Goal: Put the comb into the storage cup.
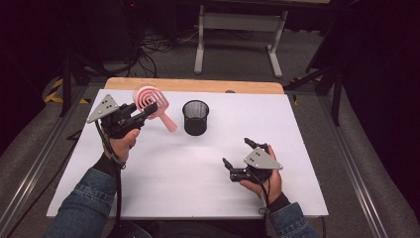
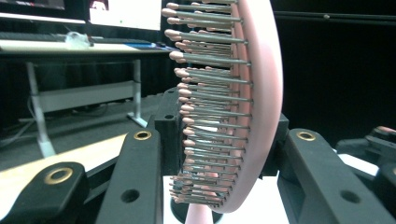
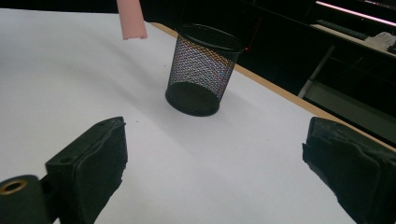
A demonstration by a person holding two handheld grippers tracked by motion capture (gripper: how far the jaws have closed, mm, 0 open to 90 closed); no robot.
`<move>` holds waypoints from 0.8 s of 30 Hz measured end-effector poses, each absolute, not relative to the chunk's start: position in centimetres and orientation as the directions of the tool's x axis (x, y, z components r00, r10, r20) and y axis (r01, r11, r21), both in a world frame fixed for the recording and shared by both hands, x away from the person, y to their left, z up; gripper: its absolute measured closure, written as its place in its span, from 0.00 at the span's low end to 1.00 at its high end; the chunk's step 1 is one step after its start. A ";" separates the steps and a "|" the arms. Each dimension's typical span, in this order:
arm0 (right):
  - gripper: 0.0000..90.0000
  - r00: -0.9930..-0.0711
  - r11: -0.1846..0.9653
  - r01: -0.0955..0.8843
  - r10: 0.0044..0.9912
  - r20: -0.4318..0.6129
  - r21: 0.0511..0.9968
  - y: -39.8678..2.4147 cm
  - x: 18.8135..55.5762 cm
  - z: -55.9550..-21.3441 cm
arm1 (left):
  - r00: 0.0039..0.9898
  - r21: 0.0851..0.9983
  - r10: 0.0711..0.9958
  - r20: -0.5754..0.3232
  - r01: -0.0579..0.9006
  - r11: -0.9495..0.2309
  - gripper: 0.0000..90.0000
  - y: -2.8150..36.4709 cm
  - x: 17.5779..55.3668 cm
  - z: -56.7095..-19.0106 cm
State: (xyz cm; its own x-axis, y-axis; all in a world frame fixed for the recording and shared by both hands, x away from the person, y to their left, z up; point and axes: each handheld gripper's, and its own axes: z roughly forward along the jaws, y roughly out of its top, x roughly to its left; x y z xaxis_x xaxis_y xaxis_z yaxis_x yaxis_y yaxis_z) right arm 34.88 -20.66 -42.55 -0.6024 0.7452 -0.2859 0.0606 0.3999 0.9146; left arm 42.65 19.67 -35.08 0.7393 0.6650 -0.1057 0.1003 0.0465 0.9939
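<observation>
The left hand-held gripper is clamped on the round head of a pink hairbrush, held above the far left of the white counter. The brush's long axis slants from the head down and right, so its handle end hangs just left of the black mesh cup, which stands upright to the right of that gripper. The left hand is the nearer one to the cup; the right hand-held gripper waits at the near right with jaws wide apart and nothing between them (it faces the cup). No brand, label or writing can be read anywhere
</observation>
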 end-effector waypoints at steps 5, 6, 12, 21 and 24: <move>0.08 -0.594 0.395 0.055 0.751 -0.288 0.917 -20.7 34.9 -42.5 | 0.730 0.997 0.680 -0.066 0.066 0.027 0.70 19.4 43.0 -33.2; 0.08 -0.594 0.394 0.055 0.751 -0.287 0.918 -20.7 34.9 -42.5 | 0.731 0.998 0.680 -0.059 0.060 0.023 0.70 19.3 43.1 -32.8; 0.08 -0.596 0.398 0.050 0.748 -0.293 0.916 -20.6 34.9 -42.6 | 0.731 0.999 0.681 -0.036 0.040 0.009 0.70 18.6 43.5 -31.7; 0.08 -0.595 0.393 0.052 0.750 -0.288 0.918 -20.7 34.9 -42.5 | 0.738 1.000 0.675 0.009 0.009 -0.023 0.70 17.2 44.0 -30.0; 0.08 -0.597 0.395 0.051 0.749 -0.289 0.917 -20.6 34.9 -42.5 | 0.738 0.999 0.674 0.017 0.006 -0.032 0.70 16.7 44.2 -29.7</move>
